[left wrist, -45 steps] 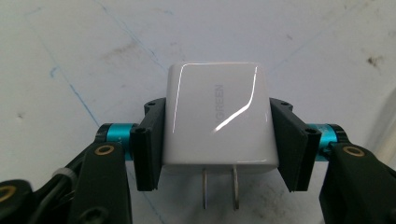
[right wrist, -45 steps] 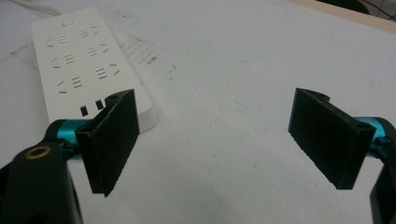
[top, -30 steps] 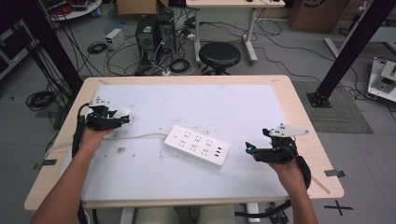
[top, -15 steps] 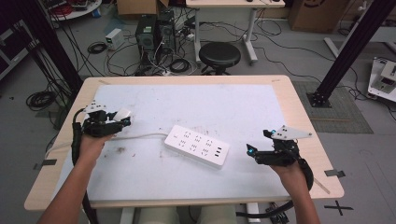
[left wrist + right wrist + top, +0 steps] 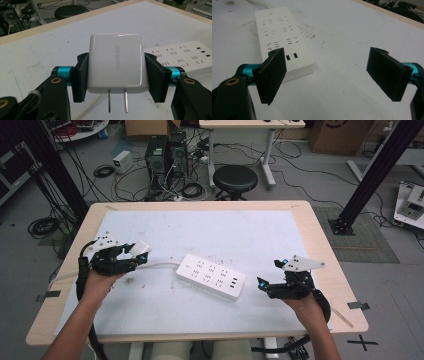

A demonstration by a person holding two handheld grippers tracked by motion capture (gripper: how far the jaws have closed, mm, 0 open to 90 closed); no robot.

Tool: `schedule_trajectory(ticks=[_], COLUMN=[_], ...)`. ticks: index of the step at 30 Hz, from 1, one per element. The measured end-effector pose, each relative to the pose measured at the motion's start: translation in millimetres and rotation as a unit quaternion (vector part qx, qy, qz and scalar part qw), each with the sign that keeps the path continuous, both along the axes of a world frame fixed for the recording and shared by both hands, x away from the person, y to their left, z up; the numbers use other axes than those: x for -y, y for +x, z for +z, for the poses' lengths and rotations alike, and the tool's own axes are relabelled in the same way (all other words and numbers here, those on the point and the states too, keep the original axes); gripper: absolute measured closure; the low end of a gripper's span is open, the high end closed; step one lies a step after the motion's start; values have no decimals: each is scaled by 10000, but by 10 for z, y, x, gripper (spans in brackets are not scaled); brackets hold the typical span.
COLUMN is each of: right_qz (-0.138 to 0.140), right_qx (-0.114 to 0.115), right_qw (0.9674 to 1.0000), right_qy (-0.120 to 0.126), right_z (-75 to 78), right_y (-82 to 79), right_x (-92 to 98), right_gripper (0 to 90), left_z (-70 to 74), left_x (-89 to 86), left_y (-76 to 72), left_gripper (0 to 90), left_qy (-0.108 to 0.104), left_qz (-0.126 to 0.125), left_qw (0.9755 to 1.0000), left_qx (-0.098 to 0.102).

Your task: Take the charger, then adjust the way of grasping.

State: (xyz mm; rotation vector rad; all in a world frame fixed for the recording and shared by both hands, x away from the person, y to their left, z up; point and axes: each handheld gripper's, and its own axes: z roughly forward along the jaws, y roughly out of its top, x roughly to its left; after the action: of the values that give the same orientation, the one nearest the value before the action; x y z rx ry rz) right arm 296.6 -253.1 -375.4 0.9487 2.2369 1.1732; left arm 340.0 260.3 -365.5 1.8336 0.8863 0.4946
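Note:
A white power strip (image 5: 211, 275) lies near the middle of the white table mat, its cord running left. My left gripper (image 5: 140, 253) at the table's left is shut on a white UGREEN charger (image 5: 115, 66), held above the mat with its two metal prongs pointing toward the camera; the strip (image 5: 185, 56) lies beyond it to the right. My right gripper (image 5: 263, 285) hovers just right of the strip, open, with nothing between its black pads (image 5: 273, 75). The strip's near end (image 5: 284, 42) sits just beyond the left pad.
The table's wooden rim (image 5: 200, 206) frames the mat (image 5: 215, 235). A black stool (image 5: 235, 179), computer towers (image 5: 167, 152) and tangled cables crowd the floor behind the table. A black frame post (image 5: 372, 172) stands at the right.
My left gripper, holding the charger, has shifted slightly right toward the strip. My right gripper has barely moved.

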Motion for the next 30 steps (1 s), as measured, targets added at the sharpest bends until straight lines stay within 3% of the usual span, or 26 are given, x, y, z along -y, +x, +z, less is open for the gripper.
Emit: schedule_trajectory(ticks=[8,15,20,23,30], right_qz=[10,126,264,336,631], right_qx=[-37,-137,-238,-283,-388], right_qw=[10000,9998,9994,9990,9972], right_qy=[57,-64,-31,22,98], right_z=[36,21,29,43,65], right_y=[-3,-1,12,1,-16], right_x=[-6,-59,-129,-189,-363], right_gripper=[166,167,167,167,167], left_z=[42,32,32,29,20], left_x=[146,276,324,376,533], left_y=[-83,-168,-244,-300,-388], left_gripper=[425,425,425,425,425], left_qy=[-5,164,290,242,379], left_qz=[-388,-744,-1020,-1166,-1645], left_qw=[9991,9966,9933,9913,9820], left_qx=[162,314,465,560,848])
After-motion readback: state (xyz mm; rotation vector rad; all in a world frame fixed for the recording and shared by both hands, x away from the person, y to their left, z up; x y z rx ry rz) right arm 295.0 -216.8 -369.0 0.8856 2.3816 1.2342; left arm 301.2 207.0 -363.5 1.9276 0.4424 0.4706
